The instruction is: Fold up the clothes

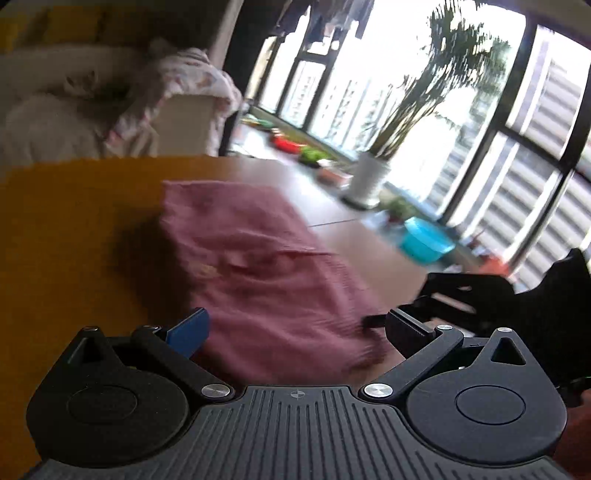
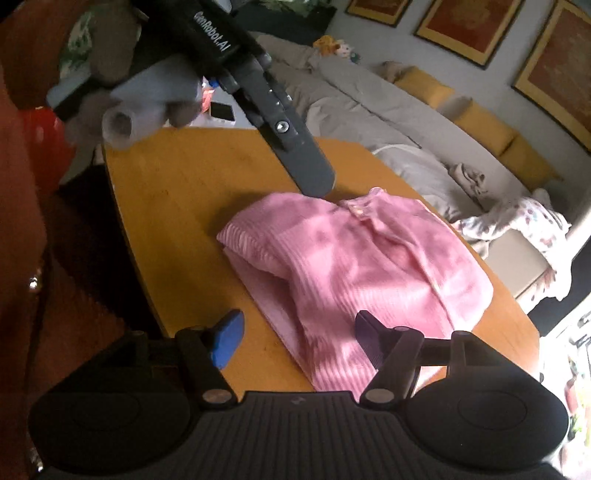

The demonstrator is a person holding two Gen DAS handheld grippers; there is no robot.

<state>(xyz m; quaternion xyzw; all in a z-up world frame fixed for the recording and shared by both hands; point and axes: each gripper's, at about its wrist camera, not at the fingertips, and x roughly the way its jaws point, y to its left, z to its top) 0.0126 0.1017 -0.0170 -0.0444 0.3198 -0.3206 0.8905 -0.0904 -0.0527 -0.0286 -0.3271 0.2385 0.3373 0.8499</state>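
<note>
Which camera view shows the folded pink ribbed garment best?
The right wrist view: the folded pink ribbed garment lies almost whole and fairly sharp on the yellow wooden table. The left wrist view shows it blurred and partly cut off.

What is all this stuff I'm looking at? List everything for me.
Garment: one, pink, folded on the table.
Table: one, yellow wood, under the garment.
Sofa: one, grey cover, behind the table.
Cushions: several, yellow, along the sofa back.
Floral cloth: one, white patterned, draped over the sofa end.
Pictures: three, red with gold frames, on the wall.
Phone: one, dark, beyond the table.
Plant: one, green in a white pot, by the window.
Basin: one, turquoise, on the floor.
Left gripper: open, over the garment.
Right gripper: open, over the garment's near edge.
</note>
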